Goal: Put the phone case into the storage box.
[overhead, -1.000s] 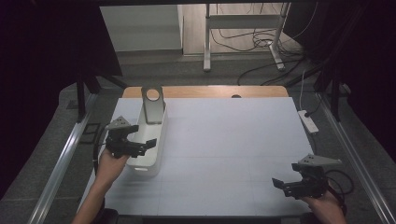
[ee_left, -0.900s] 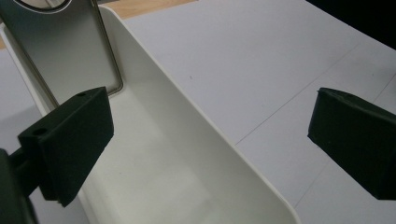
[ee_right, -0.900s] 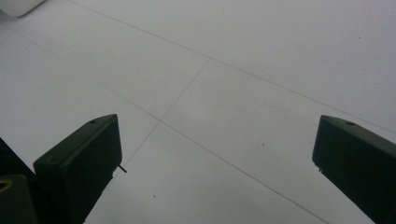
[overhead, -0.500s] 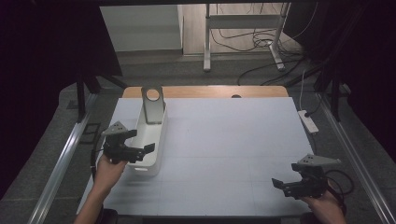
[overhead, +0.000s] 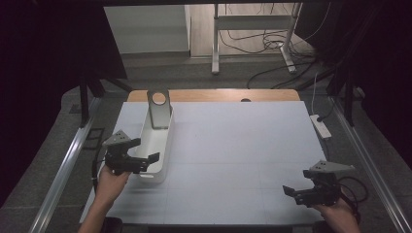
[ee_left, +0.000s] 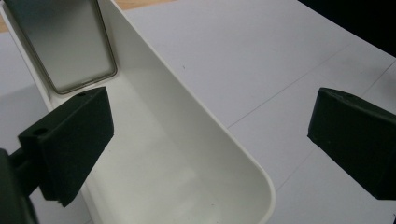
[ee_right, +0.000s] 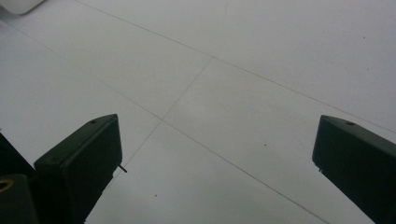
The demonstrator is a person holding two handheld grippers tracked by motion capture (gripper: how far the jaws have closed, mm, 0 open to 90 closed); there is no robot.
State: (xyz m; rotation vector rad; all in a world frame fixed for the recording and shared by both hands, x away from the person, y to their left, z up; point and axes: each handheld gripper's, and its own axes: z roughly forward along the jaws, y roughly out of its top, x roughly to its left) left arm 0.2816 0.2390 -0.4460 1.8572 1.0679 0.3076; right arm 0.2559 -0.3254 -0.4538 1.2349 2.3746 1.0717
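Hovering my open left claw [overhead: 145, 162] astride the white tray's [overhead: 163, 145] near wall, I judge it light, rigid, slick plastic; pinch that thin rim. Right claw [overhead: 291, 192] idles open.

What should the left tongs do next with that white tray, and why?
Probably close. The left tongs are open and straddle the right wall of the white tray, one jaw inside, one outside, so closing would likely pinch that wall. The right tongs hover apart, open.
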